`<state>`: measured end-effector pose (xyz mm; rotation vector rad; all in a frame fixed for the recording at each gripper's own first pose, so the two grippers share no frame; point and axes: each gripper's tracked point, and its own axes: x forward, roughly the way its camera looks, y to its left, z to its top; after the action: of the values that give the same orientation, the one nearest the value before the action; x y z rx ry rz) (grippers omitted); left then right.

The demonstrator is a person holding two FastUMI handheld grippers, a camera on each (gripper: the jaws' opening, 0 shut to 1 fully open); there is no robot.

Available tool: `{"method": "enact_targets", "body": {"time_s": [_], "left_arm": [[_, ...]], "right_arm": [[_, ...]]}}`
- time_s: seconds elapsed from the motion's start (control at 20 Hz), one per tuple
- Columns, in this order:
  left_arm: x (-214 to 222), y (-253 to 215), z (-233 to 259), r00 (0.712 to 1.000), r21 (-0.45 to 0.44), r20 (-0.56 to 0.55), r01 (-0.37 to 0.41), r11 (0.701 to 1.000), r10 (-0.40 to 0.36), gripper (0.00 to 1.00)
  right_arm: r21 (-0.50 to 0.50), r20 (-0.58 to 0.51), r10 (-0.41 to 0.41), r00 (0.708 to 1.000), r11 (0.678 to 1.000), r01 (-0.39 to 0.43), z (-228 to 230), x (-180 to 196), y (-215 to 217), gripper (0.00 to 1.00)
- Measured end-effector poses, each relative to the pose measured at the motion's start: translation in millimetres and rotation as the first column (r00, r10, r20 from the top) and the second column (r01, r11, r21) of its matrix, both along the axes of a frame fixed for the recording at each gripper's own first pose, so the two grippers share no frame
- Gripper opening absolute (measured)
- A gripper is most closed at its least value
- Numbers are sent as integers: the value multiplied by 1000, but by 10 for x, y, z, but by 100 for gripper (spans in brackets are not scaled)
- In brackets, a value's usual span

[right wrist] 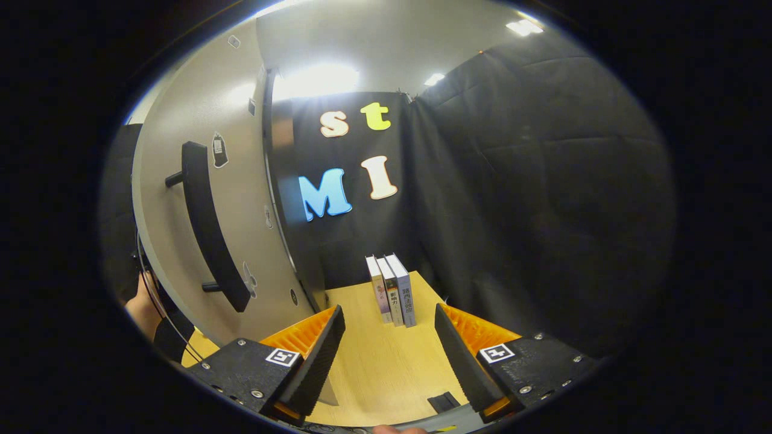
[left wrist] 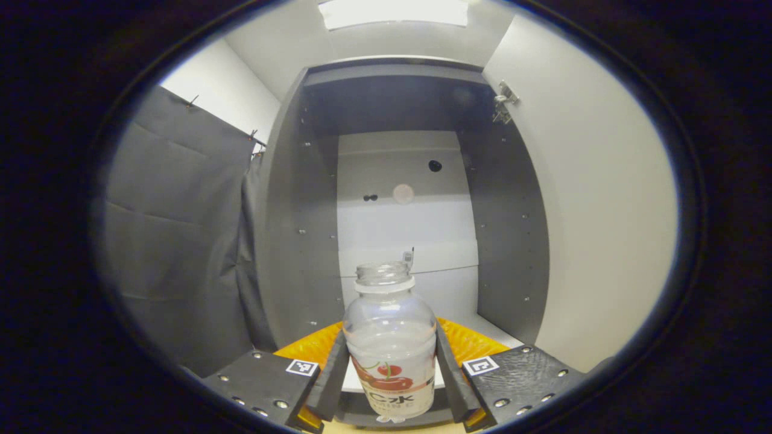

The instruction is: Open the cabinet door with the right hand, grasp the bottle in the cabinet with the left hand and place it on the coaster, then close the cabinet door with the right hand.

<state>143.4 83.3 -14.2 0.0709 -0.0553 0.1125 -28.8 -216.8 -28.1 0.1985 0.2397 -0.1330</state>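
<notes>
In the left gripper view a clear bottle [left wrist: 391,343] with no cap and a cherry label stands upright between the two fingers of my left gripper [left wrist: 391,377], which is shut on its body. Behind it is the open cabinet [left wrist: 398,199] with a pale back panel, and the swung-open door [left wrist: 603,205] fills the right side. In the right gripper view my right gripper [right wrist: 386,355] is open with nothing between its fingers, over the wooden table [right wrist: 386,361]. The cabinet door [right wrist: 241,241] with its long dark handle [right wrist: 208,229] stands at the left, a little away from the gripper.
Three books [right wrist: 392,289] stand upright at the back of the table in the right gripper view. Black cloth hangs behind and to the right. A person's hand [right wrist: 142,307] shows at the far left behind the door. Grey cloth [left wrist: 175,241] hangs left of the cabinet.
</notes>
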Motion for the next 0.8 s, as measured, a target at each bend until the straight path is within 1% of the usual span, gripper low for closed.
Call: {"method": "enact_targets", "body": {"time_s": [0.05, 0.15, 0.2, 0.25, 0.4, 0.5, 0.6, 0.65, 0.7, 0.75, 0.8], "left_arm": [[-8, 5, -2, 1000, 2, -5, -7, 1000, 7, 77], [-9, 33, -9, 999, 7, -5, -36, 999, 36, 77], [-3, 18, -34, 999, -1, -4, -46, 999, 46, 77], [-3, 23, -51, 998, -6, 1, -56, 998, 56, 77], [37, 69, -67, 993, 21, -3, -117, 993, 118, 77], [63, 99, -128, 990, 15, -36, -133, 991, 133, 77], [82, 136, -161, 985, 11, -66, -159, 987, 159, 77], [105, 142, -156, 983, 11, -72, -170, 985, 171, 77], [87, 133, -147, 981, 12, -73, -177, 984, 178, 72], [84, 120, -115, 981, 18, -73, -181, 983, 182, 66], [60, 129, -123, 980, 33, -68, -187, 982, 188, 77]], "right_arm": [[-7, -1, 21, 1000, 1000, -21, -19, -3, -13, 88], [-40, 8, 41, 999, 998, -41, -32, -12, -79, 88], [-61, 24, 51, 998, 997, -50, -17, -15, -98, 93], [-79, 47, 65, 997, 995, -61, -5, -6, -90, 93], [-111, 100, 99, 990, 990, -87, -50, 19, -45, 93], [-133, 94, 127, 987, 985, -114, -172, 71, 35, 92], [-155, 67, 138, 988, 980, -126, -330, 132, 67, 93], [-161, 57, 134, 989, 979, -123, -404, 158, 68, 88], [-161, 55, 130, 990, 980, -119, -466, 173, 79, 88], [-160, 53, 123, 991, 980, -114, -541, 195, 94, 93], [-159, 47, 122, 991, 981, -113, -631, 207, 116, 93]]}}
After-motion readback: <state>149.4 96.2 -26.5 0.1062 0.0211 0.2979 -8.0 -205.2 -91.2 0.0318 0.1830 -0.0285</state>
